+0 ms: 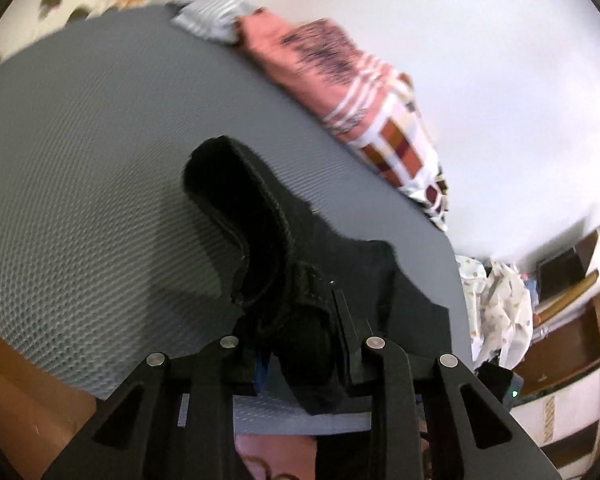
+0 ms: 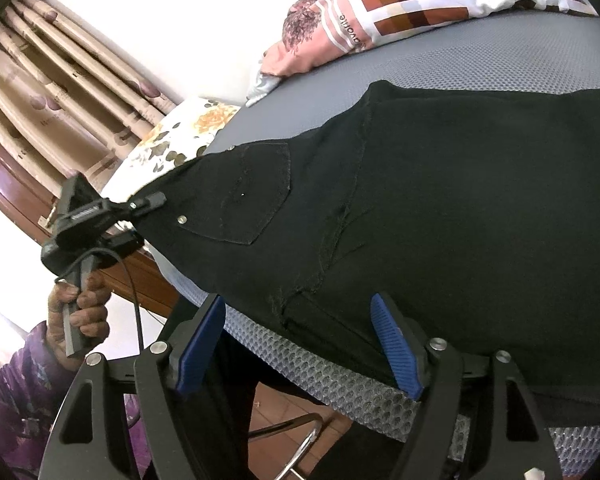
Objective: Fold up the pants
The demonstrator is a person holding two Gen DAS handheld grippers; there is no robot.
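Observation:
Black pants (image 2: 440, 200) lie spread on the grey mesh mattress (image 2: 460, 60), back pocket up, with the waist end pulled toward the left. My left gripper (image 2: 148, 204), held by a hand (image 2: 80, 304), is shut on the waistband corner and lifts it off the bed. In the left wrist view the same gripper (image 1: 296, 320) pinches a bunched fold of the pants (image 1: 260, 220) that rises from the mattress (image 1: 80, 180). My right gripper (image 2: 300, 340) stands open at the near bed edge. Its blue pads (image 2: 396, 344) sit on either side of the pants' near hem without pressing it.
A pink folded cloth (image 2: 300, 48) and a pillow with coloured squares (image 2: 420, 0) lie at the far side of the bed. A floral pillow (image 2: 180, 136) and curtains (image 2: 60, 80) are at the left. A metal chair frame (image 2: 296, 440) stands below the bed edge. Crumpled clothes (image 1: 496, 304) lie beyond the mattress corner.

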